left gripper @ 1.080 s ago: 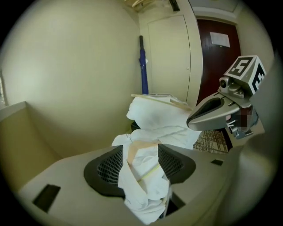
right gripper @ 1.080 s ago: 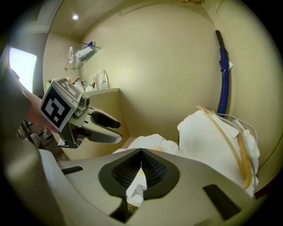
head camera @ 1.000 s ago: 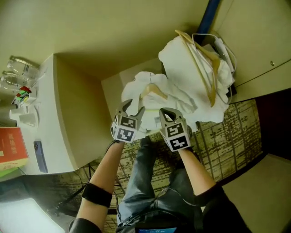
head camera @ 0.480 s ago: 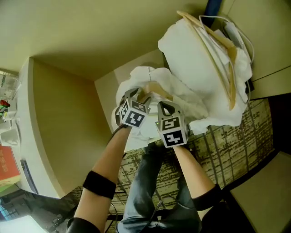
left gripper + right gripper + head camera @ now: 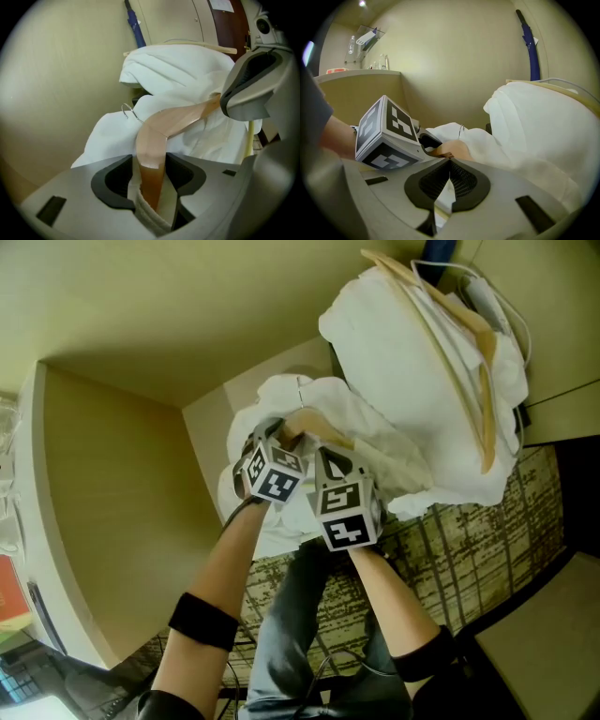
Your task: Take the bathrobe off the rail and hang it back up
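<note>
A white bathrobe (image 5: 366, 423) on a wooden hanger (image 5: 314, 423) lies bunched against the cream wall in front of me. My left gripper (image 5: 272, 434) has one arm of the wooden hanger (image 5: 159, 129) and a fold of terry cloth between its jaws. Those jaws have just been closing and now grip that arm. My right gripper (image 5: 324, 457) is close beside it, shut on a thin fold of the bathrobe (image 5: 487, 145). In the left gripper view the left gripper (image 5: 150, 164) sits low, with the right gripper (image 5: 253, 84) at the hanger's far arm.
A second white robe (image 5: 412, 362) hangs on its own wooden hanger (image 5: 473, 352) at the upper right, beside a blue umbrella (image 5: 528, 47). A cream counter (image 5: 94, 484) stands to the left, with bottles on a shelf (image 5: 370, 37). Patterned carpet (image 5: 469, 549) lies below.
Both grippers have come down and drawn closer together with the bathrobe. The left gripper, which stood open just below the hanger, now has the hanger's arm between its jaws.
</note>
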`<state>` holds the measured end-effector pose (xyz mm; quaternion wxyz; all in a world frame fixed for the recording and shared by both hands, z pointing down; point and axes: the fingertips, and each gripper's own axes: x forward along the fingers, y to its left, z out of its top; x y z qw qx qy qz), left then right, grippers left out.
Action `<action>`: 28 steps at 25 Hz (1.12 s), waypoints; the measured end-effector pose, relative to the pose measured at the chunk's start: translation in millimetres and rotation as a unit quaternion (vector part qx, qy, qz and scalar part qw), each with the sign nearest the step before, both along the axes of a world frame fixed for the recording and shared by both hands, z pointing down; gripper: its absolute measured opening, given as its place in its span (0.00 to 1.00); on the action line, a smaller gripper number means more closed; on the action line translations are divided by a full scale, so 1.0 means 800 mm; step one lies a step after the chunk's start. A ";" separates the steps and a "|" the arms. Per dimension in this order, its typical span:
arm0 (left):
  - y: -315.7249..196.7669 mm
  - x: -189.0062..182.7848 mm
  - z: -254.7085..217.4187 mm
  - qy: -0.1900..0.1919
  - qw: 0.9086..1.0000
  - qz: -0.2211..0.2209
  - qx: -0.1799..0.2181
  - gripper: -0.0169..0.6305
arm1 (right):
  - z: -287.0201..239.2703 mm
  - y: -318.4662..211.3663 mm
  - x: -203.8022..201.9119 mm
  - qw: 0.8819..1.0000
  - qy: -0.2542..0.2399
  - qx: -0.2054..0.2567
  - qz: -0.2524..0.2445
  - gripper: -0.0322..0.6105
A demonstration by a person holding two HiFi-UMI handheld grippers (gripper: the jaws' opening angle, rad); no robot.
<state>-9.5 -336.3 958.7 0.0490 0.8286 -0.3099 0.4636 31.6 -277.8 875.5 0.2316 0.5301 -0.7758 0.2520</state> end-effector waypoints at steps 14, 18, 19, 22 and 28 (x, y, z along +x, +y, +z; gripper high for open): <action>-0.013 -0.016 -0.091 -0.001 0.987 -0.041 0.156 0.31 | -0.047 0.012 0.000 1.000 -0.008 0.029 0.000 0.08; -0.012 -0.022 -0.155 0.017 0.977 -0.061 0.202 0.30 | -0.095 0.017 0.000 0.998 -0.009 0.057 0.001 0.08; -0.013 -0.026 -0.173 0.021 0.975 -0.068 0.211 0.30 | -0.110 0.016 0.000 0.998 -0.008 0.066 0.001 0.08; -0.015 -0.040 -0.231 0.032 0.967 -0.089 0.237 0.30 | -0.160 0.015 0.000 0.996 -0.006 0.092 -0.002 0.08; -0.011 -0.067 -0.372 0.049 0.944 -0.124 0.301 0.30 | -0.276 0.019 -0.004 0.990 0.000 0.143 -0.022 0.08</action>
